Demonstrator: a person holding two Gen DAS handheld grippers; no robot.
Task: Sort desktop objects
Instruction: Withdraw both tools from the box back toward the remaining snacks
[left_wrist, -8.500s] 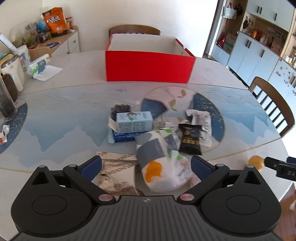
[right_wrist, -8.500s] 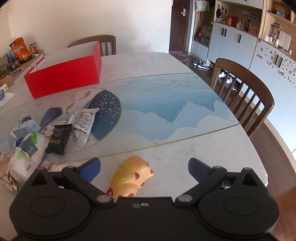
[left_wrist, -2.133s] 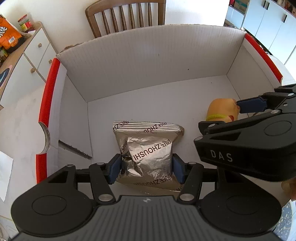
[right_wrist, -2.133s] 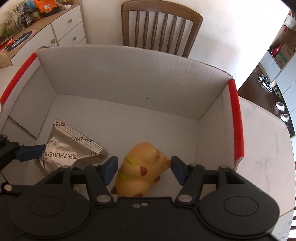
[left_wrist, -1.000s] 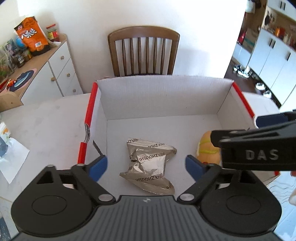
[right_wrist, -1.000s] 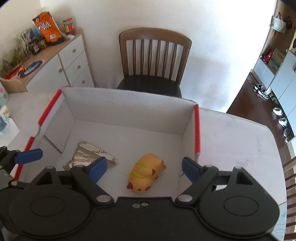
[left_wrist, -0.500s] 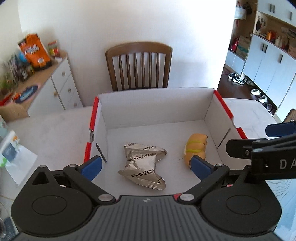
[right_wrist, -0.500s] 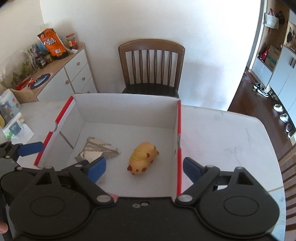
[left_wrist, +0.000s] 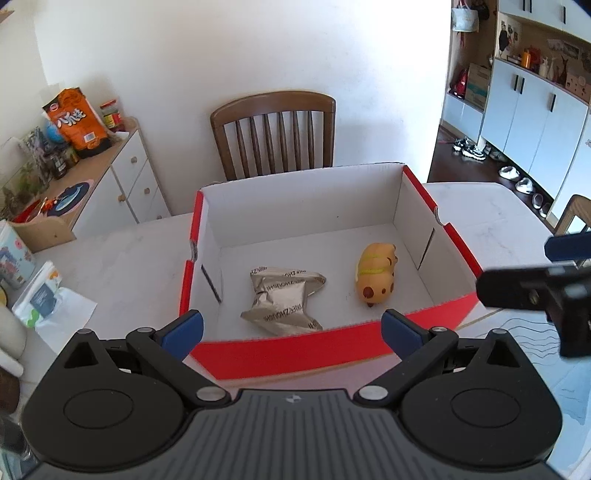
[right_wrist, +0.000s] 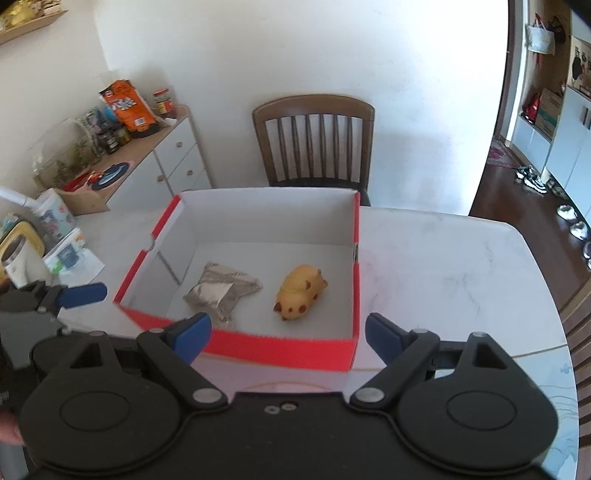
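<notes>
A red box (left_wrist: 280, 354) (right_wrist: 288, 350) with a white inside stands on the marble table. On its floor lie a crumpled silver foil packet (left_wrist: 282, 299) (right_wrist: 219, 291) and, to the right of it, a yellow squishy animal toy (left_wrist: 376, 273) (right_wrist: 301, 286). My left gripper (left_wrist: 291, 328) hangs open over the box's near wall with nothing between its fingers. My right gripper (right_wrist: 288, 330) is open too, empty, above the near wall further right. Each gripper shows at the edge of the other's view.
A wooden chair (left_wrist: 275, 133) stands behind the box. A white sideboard (left_wrist: 125, 184) at the left carries an orange snack bag (left_wrist: 75, 118) and jars. A tissue pack (left_wrist: 42, 295) and cups lie on the table's left side. A blue patterned mat (left_wrist: 554, 369) covers the near table.
Both grippers have pulled back and up from the box, so the whole box now shows. The packet and the toy stay on its floor.
</notes>
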